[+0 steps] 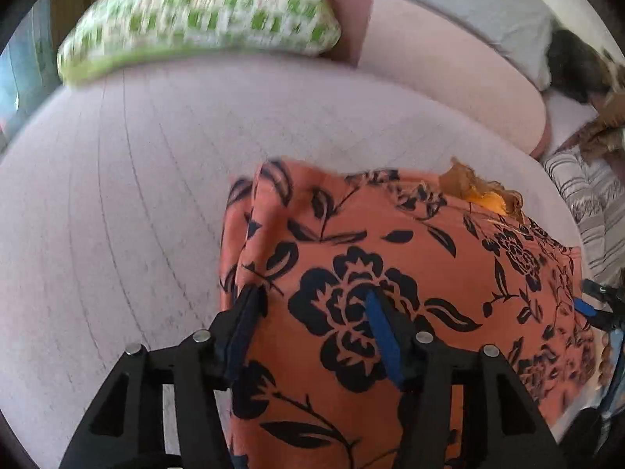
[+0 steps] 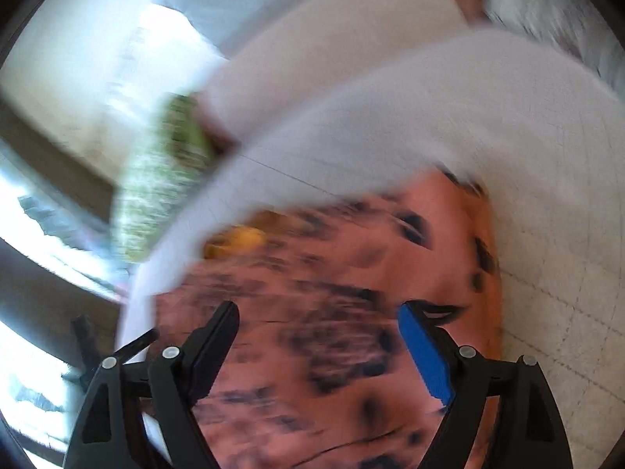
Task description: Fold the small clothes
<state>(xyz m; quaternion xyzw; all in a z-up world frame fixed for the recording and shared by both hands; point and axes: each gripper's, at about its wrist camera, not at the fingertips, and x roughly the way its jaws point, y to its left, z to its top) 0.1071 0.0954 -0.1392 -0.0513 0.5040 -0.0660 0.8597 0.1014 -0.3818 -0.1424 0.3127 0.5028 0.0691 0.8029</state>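
The orange floral garment [image 1: 390, 273] is lying on the pale sofa seat [image 1: 117, 195], and you are angling your left gripper [image 1: 312, 305] down over it with jaws spread, while your right gripper [image 2: 318, 318] is hovering above it, likewise parted.

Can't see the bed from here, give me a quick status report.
Left tool open over orange floral garment. Right tool open above it. Green checked pillow well clear.

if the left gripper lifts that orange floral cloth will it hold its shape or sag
The orange floral cloth will likely sag: its edge near the left gripper already bunches in soft folds. It looks thin, so probably light. It may slide on the smooth pale bedsheet.
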